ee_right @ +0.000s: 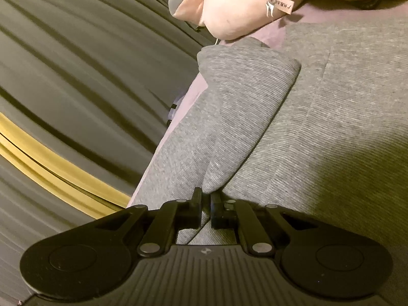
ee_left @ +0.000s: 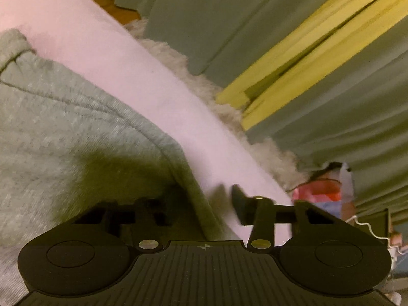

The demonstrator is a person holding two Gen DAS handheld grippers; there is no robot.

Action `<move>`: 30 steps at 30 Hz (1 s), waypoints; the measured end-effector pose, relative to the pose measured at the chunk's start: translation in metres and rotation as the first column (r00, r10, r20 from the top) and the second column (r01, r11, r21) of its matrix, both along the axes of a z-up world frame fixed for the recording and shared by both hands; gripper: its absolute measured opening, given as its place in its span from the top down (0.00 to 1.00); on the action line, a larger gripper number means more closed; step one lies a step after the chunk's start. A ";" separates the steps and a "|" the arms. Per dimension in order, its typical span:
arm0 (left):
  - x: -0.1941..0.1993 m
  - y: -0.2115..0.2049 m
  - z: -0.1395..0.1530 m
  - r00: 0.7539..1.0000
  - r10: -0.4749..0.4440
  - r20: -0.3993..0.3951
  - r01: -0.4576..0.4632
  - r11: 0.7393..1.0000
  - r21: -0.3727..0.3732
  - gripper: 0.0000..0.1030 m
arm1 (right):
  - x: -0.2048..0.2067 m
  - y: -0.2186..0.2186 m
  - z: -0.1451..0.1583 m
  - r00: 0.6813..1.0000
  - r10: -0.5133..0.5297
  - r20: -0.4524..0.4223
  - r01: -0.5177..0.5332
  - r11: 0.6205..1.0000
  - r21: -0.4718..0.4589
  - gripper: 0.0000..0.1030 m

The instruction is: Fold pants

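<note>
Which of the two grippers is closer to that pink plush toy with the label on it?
Right. The right gripper pinches a fold of the grey pants, with the plush toy just beyond the fabric ahead. The left gripper sits at the pants' edge; no toy shows there.

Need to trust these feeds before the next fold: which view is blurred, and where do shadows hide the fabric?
Left wrist view: motion-smeared, worst on the curtain; a dark shadow on the grey pants hides one side of the left tool. Right wrist view: sharp; the right tool pinches a pants fold, shadow dimming the lower right. Both views bend straight lines.
</note>
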State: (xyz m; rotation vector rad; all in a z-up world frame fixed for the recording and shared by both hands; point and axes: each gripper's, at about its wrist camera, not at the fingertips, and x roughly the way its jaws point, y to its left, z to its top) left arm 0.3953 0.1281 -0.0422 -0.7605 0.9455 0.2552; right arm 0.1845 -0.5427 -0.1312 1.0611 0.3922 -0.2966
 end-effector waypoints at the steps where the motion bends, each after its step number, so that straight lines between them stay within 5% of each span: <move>1: 0.000 -0.001 -0.002 1.000 0.011 -0.001 -0.011 1.000 0.017 0.82 | 0.001 0.000 0.000 1.000 0.002 0.001 -0.002 1.000 -0.002 0.96; 2: -0.001 0.000 -0.002 1.000 0.014 0.000 -0.014 0.999 0.030 0.89 | 0.000 -0.001 0.000 1.000 0.005 0.002 -0.005 1.000 -0.005 0.96; 6: -0.045 -0.005 0.020 0.990 0.042 0.133 -0.055 0.994 0.095 0.92 | -0.003 -0.007 0.001 1.000 0.020 0.021 -0.020 0.999 0.027 0.95; 10: -0.116 -0.031 0.069 0.960 -0.049 0.276 -0.032 0.959 0.283 0.92 | -0.016 -0.016 0.007 0.998 0.018 0.061 -0.022 0.997 0.069 0.96; 15: -0.225 -0.035 0.108 0.915 -0.057 0.399 -0.060 0.960 0.274 0.92 | -0.056 -0.018 0.045 0.990 -0.012 0.140 0.005 0.999 0.050 0.96; 17: -0.276 -0.035 0.112 0.908 -0.049 0.415 -0.072 0.959 0.272 0.92 | -0.080 -0.017 0.070 0.987 0.019 0.161 -0.014 1.000 -0.028 0.96; 22: -0.369 -0.032 0.081 0.945 0.017 0.325 -0.098 0.967 0.235 0.92 | -0.141 -0.025 0.102 0.995 0.067 0.069 -0.055 0.986 -0.159 0.96; 25: -0.395 -0.029 0.051 0.967 0.073 0.243 -0.110 0.984 0.142 0.92 | -0.165 -0.030 0.106 0.998 0.051 -0.029 -0.056 0.981 -0.186 0.96; 28: -0.392 -0.024 0.035 0.984 0.086 0.158 -0.105 0.987 0.119 0.91 | -0.161 -0.034 0.090 0.986 0.042 -0.163 -0.065 0.988 -0.142 0.95; 30: -0.392 -0.009 0.038 0.975 0.145 0.171 -0.161 0.983 0.085 0.78 | -0.153 -0.037 0.072 0.970 0.061 -0.236 -0.078 0.995 -0.065 0.91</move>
